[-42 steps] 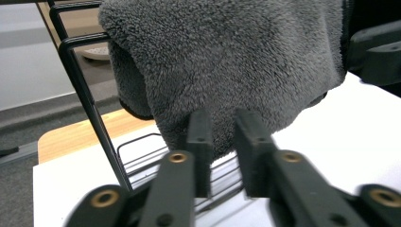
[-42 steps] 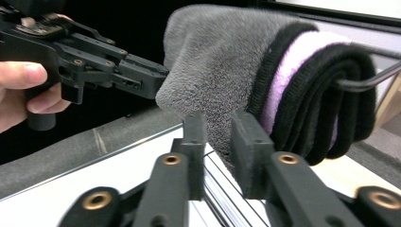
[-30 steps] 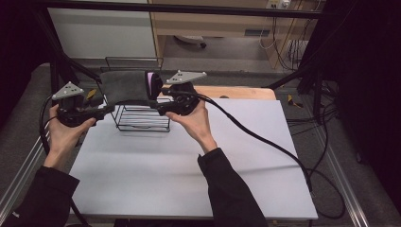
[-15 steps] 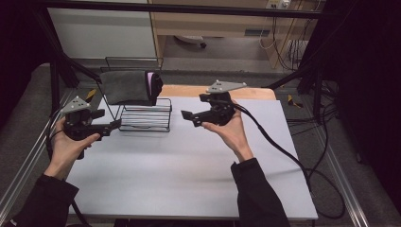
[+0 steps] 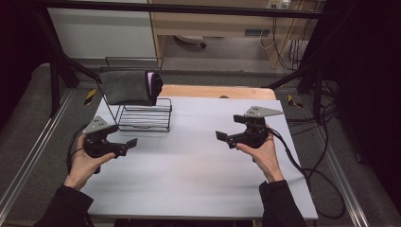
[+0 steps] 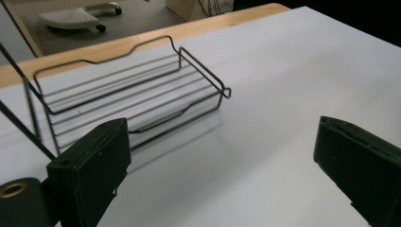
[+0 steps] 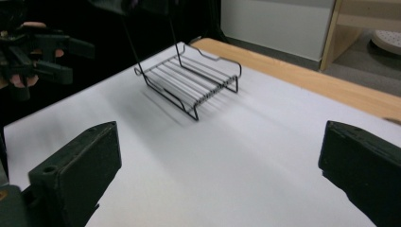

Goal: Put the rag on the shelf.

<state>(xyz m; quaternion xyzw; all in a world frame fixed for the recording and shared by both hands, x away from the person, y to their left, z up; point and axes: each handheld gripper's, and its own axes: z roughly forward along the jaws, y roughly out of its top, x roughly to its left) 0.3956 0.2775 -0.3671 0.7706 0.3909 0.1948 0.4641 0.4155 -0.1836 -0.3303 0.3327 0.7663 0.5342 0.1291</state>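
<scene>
High view: left tongs (image 5: pixel 128 144) and right tongs (image 5: pixel 224 137) gape empty.

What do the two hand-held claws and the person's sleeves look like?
Both the left claw and the right claw are black, each topped by a grey three-cornered plate. A black cable trails from the right one. The sleeves are dark.

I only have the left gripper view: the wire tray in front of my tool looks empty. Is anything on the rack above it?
Observer: Yes, a folded grey cloth rests on the rack's upper level, above that tray.
Operator: Where is the right tool?
Observer: The right tool hovers over the right half of the table, apart from the rack.
Operator: Holding anything?
Observer: No. Its jaws have just been opening, and nothing is between them.
</scene>
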